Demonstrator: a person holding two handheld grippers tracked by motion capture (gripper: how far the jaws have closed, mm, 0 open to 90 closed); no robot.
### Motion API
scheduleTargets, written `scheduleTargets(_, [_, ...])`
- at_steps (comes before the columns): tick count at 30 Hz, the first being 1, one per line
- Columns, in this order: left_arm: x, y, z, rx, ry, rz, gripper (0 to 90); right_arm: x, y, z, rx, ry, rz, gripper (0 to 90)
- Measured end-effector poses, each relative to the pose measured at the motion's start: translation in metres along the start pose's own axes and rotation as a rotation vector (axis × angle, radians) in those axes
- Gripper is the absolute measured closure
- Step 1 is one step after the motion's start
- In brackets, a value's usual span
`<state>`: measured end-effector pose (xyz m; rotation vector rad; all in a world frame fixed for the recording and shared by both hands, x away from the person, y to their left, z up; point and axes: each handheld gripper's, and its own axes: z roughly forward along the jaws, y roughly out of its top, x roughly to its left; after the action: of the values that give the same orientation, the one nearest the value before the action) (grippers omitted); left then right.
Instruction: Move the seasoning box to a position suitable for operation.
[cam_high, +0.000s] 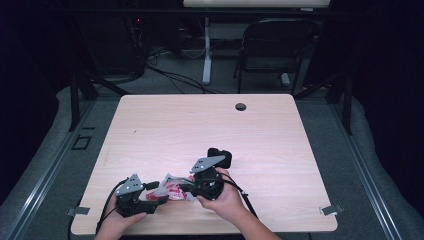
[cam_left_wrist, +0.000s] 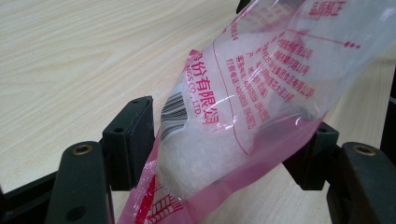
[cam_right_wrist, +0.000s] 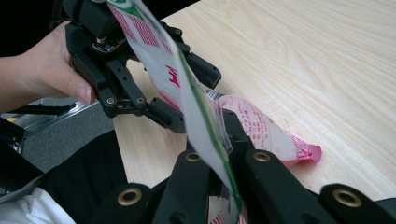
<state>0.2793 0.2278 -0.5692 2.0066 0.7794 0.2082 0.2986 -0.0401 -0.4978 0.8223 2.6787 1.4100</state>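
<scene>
While the bag (cam_left_wrist: 243, 112) is held just above the near edge of the table (cam_high: 210, 125), its flat edge is pinched by the closed right gripper (cam_right_wrist: 219, 154); the left gripper (cam_left_wrist: 224, 140), spread open, is kept around it without pressing.

High view overlooks the table (cam_high: 280, 150); gripper views share the close plastic bag (cam_left_wrist: 243, 93).
</scene>
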Motion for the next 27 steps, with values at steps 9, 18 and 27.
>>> scheduleTargets(9, [-0.004,-0.001,0.006,0.007,-0.027,0.028,32.0,0.003,0.004,-0.006,-0.012,0.005,-0.022,90.0])
scheduleTargets(18, [-0.008,-0.003,0.013,0.027,-0.027,0.066,28.7,0.005,0.007,-0.008,-0.029,0.013,-0.016,90.0])
scheduleTargets(27, [-0.009,-0.004,0.021,0.034,-0.047,0.087,28.1,0.007,0.009,-0.011,-0.041,0.032,-0.011,90.0])
